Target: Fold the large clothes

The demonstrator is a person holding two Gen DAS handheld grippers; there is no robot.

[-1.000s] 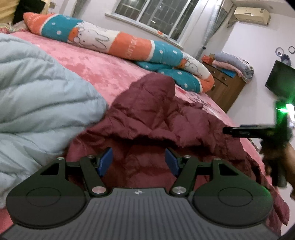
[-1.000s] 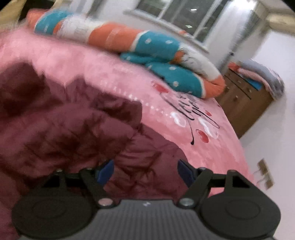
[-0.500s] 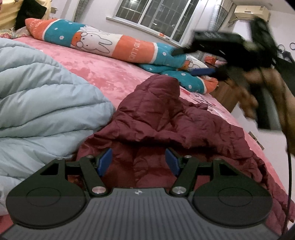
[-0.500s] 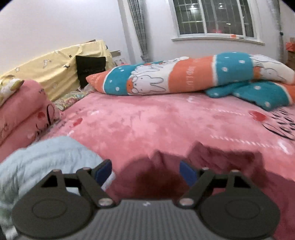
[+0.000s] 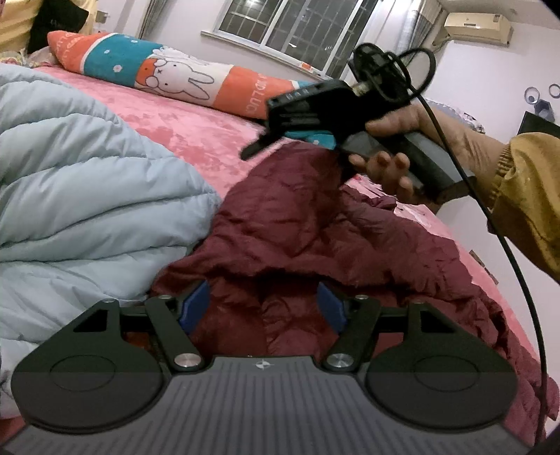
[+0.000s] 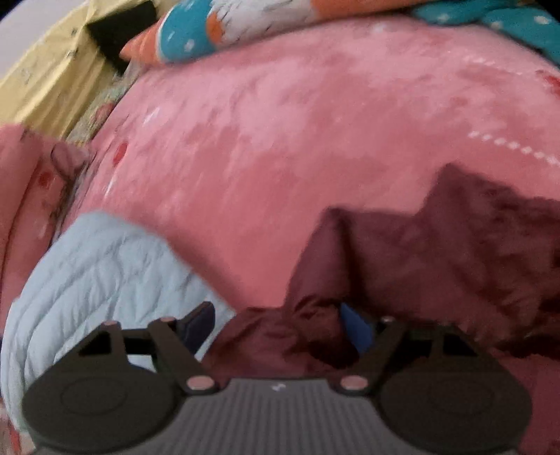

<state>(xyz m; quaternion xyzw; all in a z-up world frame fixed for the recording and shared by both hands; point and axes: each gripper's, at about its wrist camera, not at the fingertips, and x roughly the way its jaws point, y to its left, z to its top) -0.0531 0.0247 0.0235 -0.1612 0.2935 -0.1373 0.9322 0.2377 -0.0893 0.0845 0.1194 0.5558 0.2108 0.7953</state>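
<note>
A crumpled maroon puffer jacket (image 5: 315, 224) lies on the pink bed cover (image 5: 196, 126), just right of a light blue quilted jacket (image 5: 87, 196). My left gripper (image 5: 262, 309) hovers low over the maroon jacket's near edge. Its jaws are opening, and the fabric lies under them, apart from the blue pads. A hand (image 5: 395, 140) in a mustard sleeve holds my right gripper (image 5: 269, 129) above the jacket's raised far fold, pointing down and left. In the right wrist view the right gripper (image 6: 276, 327) straddles a maroon fold (image 6: 301, 332). Its jaws are closing, and the pads do not press the fold.
A long rabbit-print bolster (image 5: 196, 80) lies along the far side of the bed under a window (image 5: 294, 31). A black cable (image 5: 518, 266) trails from the right gripper. A yellow-covered headboard (image 6: 42, 70) and pink pillows (image 6: 24, 196) are at the bed's head.
The right gripper swung in from the bed's right side to over the maroon jacket's far fold and tipped downward. The left gripper stayed put and its jaws widened a little.
</note>
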